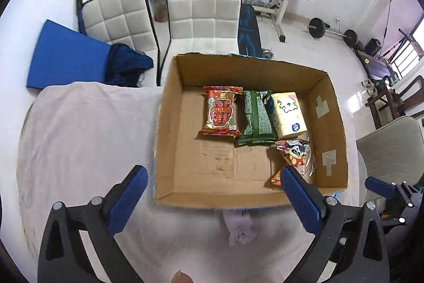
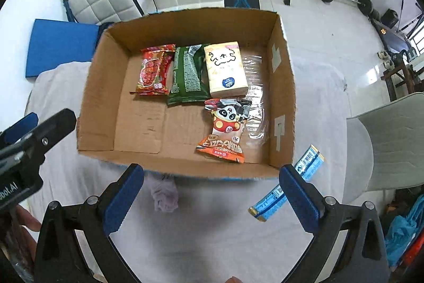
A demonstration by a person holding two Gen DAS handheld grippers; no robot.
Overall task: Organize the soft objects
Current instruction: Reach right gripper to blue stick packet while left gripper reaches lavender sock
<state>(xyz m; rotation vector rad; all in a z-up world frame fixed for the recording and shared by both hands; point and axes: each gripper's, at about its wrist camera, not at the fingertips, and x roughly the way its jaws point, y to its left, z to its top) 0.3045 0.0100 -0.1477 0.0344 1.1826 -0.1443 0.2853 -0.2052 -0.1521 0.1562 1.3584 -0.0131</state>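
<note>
Both grippers hover wide apart and hold nothing: the left gripper (image 1: 213, 192) at the box's near-left edge, the right gripper (image 2: 210, 192) by the near wall. From largest down: the cardboard box (image 2: 94, 86) sits on the cloth-covered table (image 2: 318, 102), holding a tissue pack (image 2: 226, 70), green pouch (image 2: 186, 76), red snack bag (image 2: 153, 69) and panda snack bag (image 2: 225, 129). Outside, at about four o'clock from the box, lies a blue wrapped bar (image 2: 288, 184); at six o'clock, a small crumpled cloth (image 2: 164, 194). I'd guess the bar goes next: come down square across its narrow width, squeeze gently, and set it in the bare left floor.
</note>
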